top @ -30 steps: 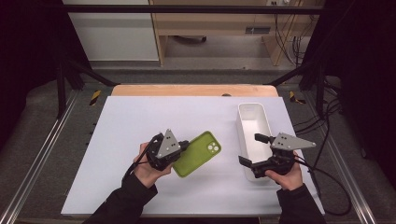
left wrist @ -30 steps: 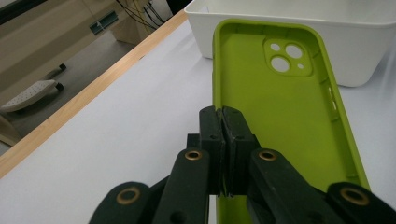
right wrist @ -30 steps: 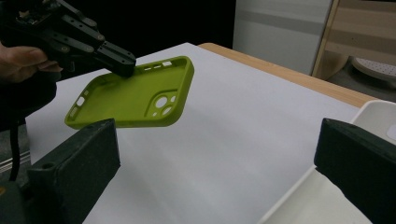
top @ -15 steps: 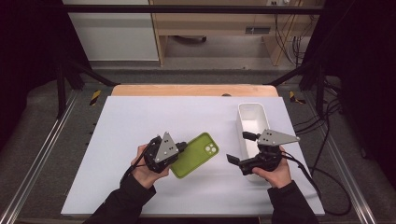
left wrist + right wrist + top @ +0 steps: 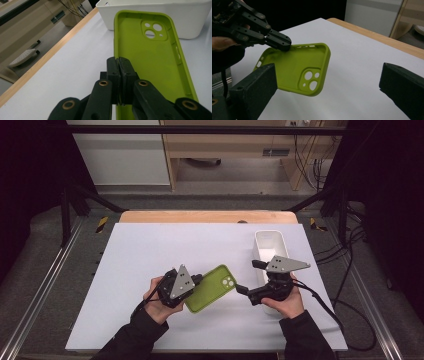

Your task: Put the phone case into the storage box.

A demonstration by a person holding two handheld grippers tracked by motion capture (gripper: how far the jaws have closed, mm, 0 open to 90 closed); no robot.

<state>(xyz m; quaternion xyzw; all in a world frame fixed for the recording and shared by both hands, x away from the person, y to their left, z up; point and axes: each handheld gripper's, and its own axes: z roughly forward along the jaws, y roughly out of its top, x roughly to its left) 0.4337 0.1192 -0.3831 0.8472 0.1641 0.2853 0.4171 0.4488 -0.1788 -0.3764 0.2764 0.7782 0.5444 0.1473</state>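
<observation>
High view: green phone case (image 5: pixel 211 288) pinched at one rim in closed left hand-held gripper (image 5: pixel 196 281), lifted off white desk (image 5: pixel 150 250); right hand-held gripper (image 5: pixel 246 287), jaws wide and empty, close beside; handover pending, white bin (image 5: pixel 270 246) beyond.

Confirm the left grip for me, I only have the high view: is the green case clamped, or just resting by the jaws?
Observer: Clamped. In the left gripper view the left gripper is shut on the side wall of the green phone case.
Operator: Which way does the case face?
Observer: Hollow inside faces the left gripper's camera; the camera cut-outs are at the far end, towards the white bin.
Operator: Right gripper on it yet?
Observer: No. In the right gripper view the right gripper is open, with the case's camera end ahead between its jaws, untouched.
</observation>
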